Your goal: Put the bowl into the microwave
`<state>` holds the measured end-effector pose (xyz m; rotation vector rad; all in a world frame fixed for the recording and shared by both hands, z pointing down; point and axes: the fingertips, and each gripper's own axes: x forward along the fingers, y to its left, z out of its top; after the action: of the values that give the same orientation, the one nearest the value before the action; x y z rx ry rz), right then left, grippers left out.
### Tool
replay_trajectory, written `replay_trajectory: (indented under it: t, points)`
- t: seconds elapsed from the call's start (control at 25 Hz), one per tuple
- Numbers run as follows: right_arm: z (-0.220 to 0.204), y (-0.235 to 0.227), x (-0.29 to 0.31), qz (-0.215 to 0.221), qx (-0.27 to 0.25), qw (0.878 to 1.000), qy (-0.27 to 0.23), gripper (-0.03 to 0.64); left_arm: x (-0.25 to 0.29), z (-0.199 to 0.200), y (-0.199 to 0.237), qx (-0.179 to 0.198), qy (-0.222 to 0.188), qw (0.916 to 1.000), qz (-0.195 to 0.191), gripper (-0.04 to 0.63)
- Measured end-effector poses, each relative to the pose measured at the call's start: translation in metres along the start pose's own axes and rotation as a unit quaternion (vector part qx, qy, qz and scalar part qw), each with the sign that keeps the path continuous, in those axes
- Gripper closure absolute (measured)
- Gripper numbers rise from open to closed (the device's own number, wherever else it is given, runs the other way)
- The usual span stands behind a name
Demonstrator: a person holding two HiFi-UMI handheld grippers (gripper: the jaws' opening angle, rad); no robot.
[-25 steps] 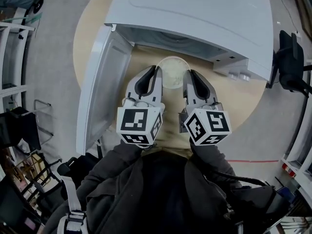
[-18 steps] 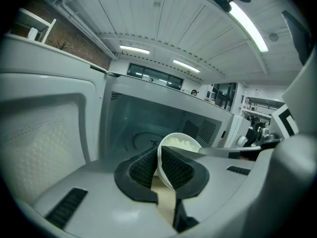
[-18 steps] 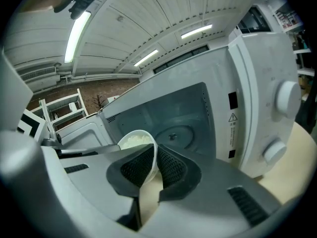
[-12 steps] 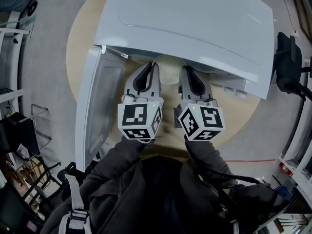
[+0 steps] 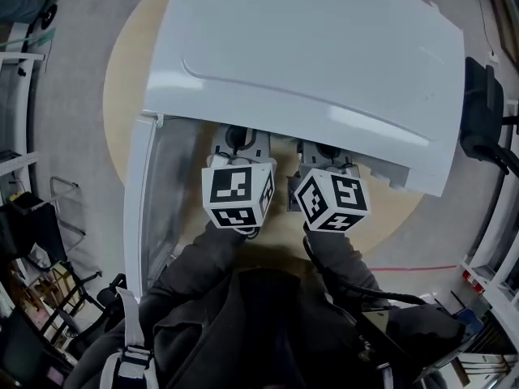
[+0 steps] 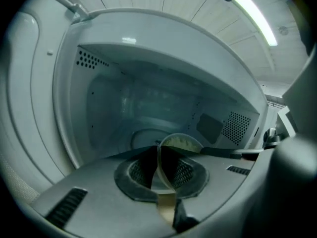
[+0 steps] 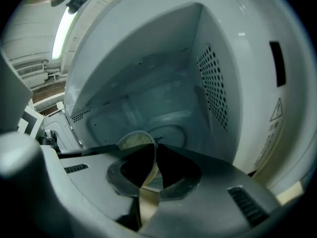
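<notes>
Microwave mouth [image 6: 148, 98]: both grippers [image 6: 159, 155] [image 7: 154, 153] on bowl [image 6: 182, 143].

Round wooden table [image 5: 117, 112]: beneath left gripper [image 6: 159, 152] and right gripper [image 7: 152, 155]. Grey floor [image 5: 69, 96]: around the table. Black chair [image 5: 485, 112]: well right of right gripper. White shelving [image 5: 18, 162]: well left of left gripper. Red floor line [image 5: 413, 267] (thin): right of right gripper. Ceiling strip light [image 6: 255, 11]: above both.

Grey floor [image 5: 73, 112], thin red line [image 5: 405, 267] across it at right. Round tan wooden table [image 5: 123, 96] mid-room. Black chair [image 5: 482, 112] at right edge. White shelving [image 5: 12, 55] along left edge. Ceiling [image 6: 178, 1] of white slatted panels, long tube light [image 6: 255, 14] lit.
</notes>
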<state>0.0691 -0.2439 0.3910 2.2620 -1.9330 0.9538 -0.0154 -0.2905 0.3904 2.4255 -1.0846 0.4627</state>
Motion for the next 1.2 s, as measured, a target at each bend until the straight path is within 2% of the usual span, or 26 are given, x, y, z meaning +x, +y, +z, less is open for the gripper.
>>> replay_trajectory:
  t: [0.32, 0.52, 0.68, 0.8, 0.92, 1.04, 1.12, 1.2]
  points:
    - [0.010, -0.007, 0.030, -0.005, 0.002, 1.000, -0.013, 0.583, 0.028, 0.015, 0.008, 0.015, -0.013, 0.9998, 0.007, 0.560]
    - [0.016, -0.011, 0.037, -0.018, -0.049, 0.998, -0.038, 0.583, 0.033, 0.026, 0.002, 0.058, -0.071, 0.9958, -0.004, 0.560]
    - [0.017, -0.016, 0.038, -0.029, -0.086, 0.995, -0.051, 0.583, 0.034, 0.031, -0.004, 0.068, -0.105, 0.9920, -0.019, 0.560]
    - [0.020, -0.013, 0.042, -0.016, -0.099, 0.993, -0.062, 0.581, 0.034, 0.035, -0.001, 0.076, -0.122, 0.9896, -0.009, 0.560]
    - [0.021, -0.008, 0.043, -0.001, -0.107, 0.992, -0.068, 0.541, 0.026, 0.037, 0.002, 0.069, -0.138, 0.9879, 0.010, 0.560]
    - [0.023, -0.005, 0.041, 0.006, -0.107, 0.992, -0.073, 0.516, 0.019, 0.031, 0.007, 0.074, -0.131, 0.9885, 0.014, 0.558]
    - [0.025, -0.004, 0.040, 0.007, -0.105, 0.991, -0.078, 0.444, 0.013, 0.029, 0.010, 0.074, -0.130, 0.9886, 0.020, 0.558]
    - [0.026, -0.003, 0.038, 0.006, -0.106, 0.991, -0.081, 0.436, 0.007, 0.031, 0.012, 0.065, -0.135, 0.9883, 0.025, 0.558]
